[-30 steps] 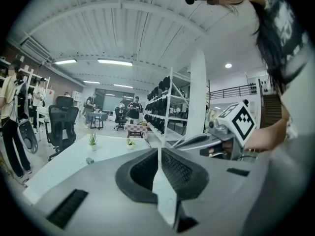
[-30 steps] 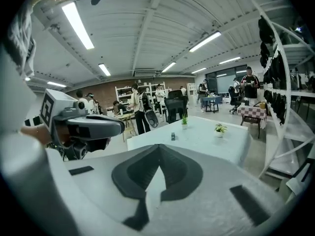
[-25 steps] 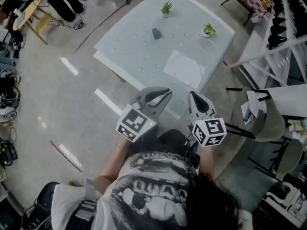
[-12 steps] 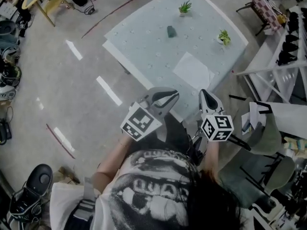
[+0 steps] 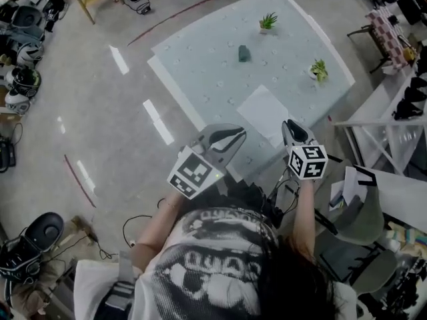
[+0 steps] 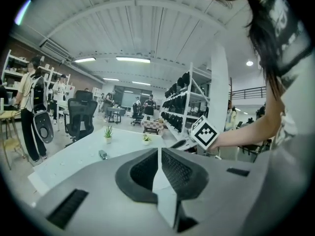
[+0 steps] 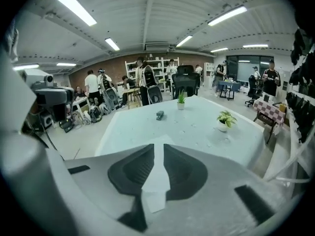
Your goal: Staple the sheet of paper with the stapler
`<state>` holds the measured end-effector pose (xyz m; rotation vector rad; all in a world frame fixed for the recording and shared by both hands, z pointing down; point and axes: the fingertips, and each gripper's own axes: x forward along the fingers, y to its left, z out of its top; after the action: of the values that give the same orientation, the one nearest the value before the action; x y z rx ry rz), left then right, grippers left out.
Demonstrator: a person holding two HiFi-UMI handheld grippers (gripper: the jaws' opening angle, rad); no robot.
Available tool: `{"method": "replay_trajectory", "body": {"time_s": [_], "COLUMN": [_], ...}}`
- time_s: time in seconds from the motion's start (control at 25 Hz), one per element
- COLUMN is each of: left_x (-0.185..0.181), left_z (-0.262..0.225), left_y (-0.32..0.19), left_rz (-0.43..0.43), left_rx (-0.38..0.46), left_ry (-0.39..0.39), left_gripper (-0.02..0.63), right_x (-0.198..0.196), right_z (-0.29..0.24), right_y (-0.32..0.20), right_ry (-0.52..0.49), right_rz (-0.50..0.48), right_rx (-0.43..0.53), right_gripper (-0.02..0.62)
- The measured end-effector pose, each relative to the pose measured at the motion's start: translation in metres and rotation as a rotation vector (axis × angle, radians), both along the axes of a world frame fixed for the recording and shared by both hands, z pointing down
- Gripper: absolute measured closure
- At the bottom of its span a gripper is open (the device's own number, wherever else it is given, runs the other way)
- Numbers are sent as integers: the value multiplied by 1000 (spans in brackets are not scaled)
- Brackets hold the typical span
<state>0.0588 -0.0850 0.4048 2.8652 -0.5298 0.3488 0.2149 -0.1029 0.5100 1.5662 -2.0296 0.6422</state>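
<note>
A white sheet of paper lies near the front edge of the pale table. Farther back on the table stands the small dark stapler, also seen in the left gripper view and the right gripper view. My right gripper hovers at the table's near edge, just right of the paper; its jaws are opening and nothing is between them. My left gripper is held in front of the table, short of the paper, its jaws shut and empty.
Two small potted plants stand at the table's back and right. A grey chair and white shelving are on the right. Bags and a wooden chair sit on the floor at far left. People stand beyond the table.
Both grippers have moved forward toward the table, the right one farther, reaching its near edge beside the paper. The right jaws have parted from shut. The left jaws stay shut.
</note>
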Motion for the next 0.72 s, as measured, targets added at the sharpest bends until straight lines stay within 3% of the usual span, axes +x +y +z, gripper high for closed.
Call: {"method": "replay_trajectory", "body": {"time_s": [0.32,0.72], "left_x": [35,47], "left_z": [7,19], "left_y": [-3,-2], "left_rz": [-117,-281], "left_rx": [-12,-29], "left_ry": [-31,-82], "left_gripper": [586,586], "right_x": [58,63], "right_z": [78,128], "right_y": [-29,-43], "right_ry": [81,121], "right_rz": [-120,-292], "right_rx": [-170,-266], "right_gripper": [492,453]}}
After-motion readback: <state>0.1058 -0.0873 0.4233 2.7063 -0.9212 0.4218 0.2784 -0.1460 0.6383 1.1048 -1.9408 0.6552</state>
